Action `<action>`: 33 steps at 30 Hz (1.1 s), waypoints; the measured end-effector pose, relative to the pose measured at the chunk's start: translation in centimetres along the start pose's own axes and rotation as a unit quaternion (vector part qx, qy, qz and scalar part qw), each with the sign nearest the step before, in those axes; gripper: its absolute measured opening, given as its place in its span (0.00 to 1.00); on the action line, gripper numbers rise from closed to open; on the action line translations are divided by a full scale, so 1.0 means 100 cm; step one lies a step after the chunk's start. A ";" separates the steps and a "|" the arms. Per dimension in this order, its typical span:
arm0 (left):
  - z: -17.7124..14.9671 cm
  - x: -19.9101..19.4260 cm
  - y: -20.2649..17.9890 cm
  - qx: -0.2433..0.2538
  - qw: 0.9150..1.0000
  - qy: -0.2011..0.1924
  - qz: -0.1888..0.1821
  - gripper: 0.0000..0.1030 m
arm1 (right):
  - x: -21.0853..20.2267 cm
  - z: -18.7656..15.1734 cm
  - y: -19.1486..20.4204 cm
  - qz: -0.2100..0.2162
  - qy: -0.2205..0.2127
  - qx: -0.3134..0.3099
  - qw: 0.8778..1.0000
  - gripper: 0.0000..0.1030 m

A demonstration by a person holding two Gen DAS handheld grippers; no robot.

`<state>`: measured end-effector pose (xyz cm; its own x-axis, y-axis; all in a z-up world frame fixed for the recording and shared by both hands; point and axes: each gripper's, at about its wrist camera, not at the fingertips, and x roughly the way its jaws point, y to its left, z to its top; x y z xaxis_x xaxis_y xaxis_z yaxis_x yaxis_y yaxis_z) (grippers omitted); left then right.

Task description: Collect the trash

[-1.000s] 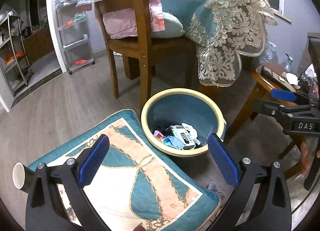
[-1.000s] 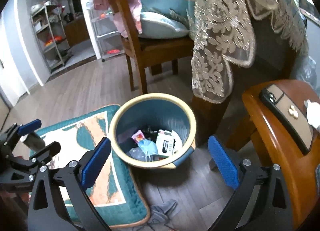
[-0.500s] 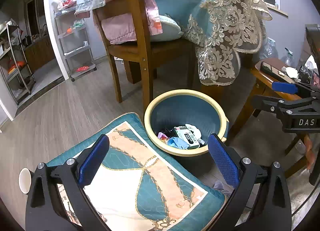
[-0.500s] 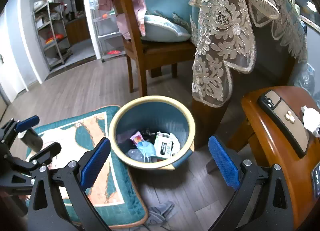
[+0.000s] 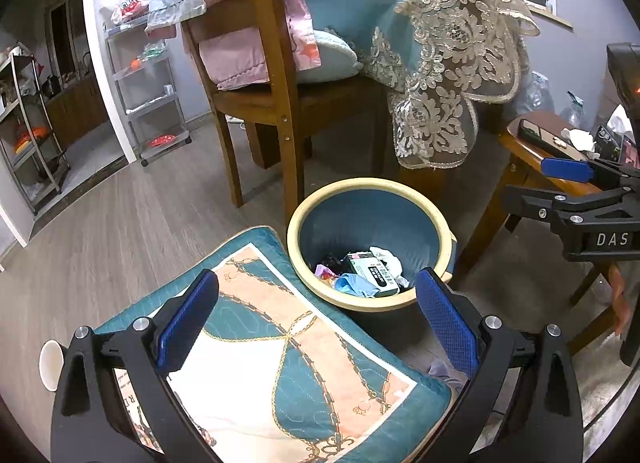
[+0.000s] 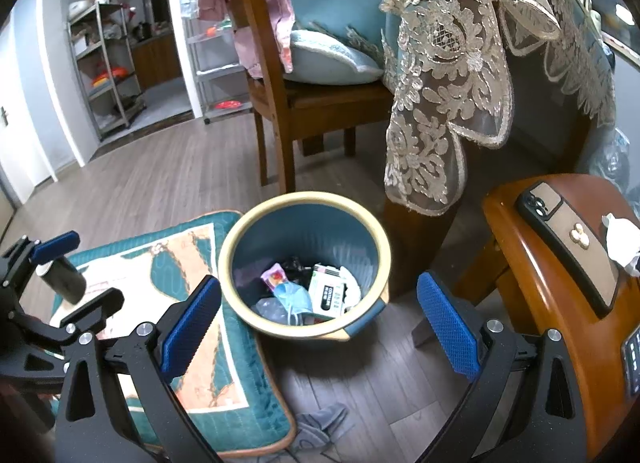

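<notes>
- Trash bin (image 6: pixel 304 263) on floor, ahead between right gripper (image 6: pixel 318 327) fingers (image 6: pixel 192 327), spread wide, empty; box, wrapper, blue mask inside.
- Left gripper (image 5: pixel 316 319) fingers also wide apart, empty, above patterned cushion (image 5: pixel 280 363), bin just ahead-right.
- Paper cup (image 5: pixel 51 365) on floor at cushion's left.
- Wooden chair (image 6: pixel 280 103), lace cloth behind bin; phone (image 6: pixel 568 247), crumpled tissue (image 6: pixel 622 239) on desk (image 6: pixel 532 283) at right.

Both grippers hung empty, side by side: the left gripper (image 5: pixel 316 315) had its jaws spread wide, the right gripper (image 6: pixel 320 319) likewise.
</notes>
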<state>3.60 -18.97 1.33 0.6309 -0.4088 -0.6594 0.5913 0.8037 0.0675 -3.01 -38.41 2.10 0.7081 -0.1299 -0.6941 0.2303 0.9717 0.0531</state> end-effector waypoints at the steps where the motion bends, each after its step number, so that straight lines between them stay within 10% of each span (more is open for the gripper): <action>1: 0.000 0.000 0.000 0.001 1.000 0.000 0.000 0.94 | 0.000 0.000 0.000 0.000 0.000 0.000 1.000 0.95; 33: 0.000 -0.003 0.000 0.008 1.000 -0.008 -0.005 0.94 | 0.002 0.001 -0.001 0.000 0.003 -0.002 1.000 0.95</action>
<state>3.35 -18.85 1.54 0.6338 -0.4235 -0.6473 0.6050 0.7929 0.0736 -2.86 -38.52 2.06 0.7047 -0.1285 -0.6978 0.2269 0.9726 0.0499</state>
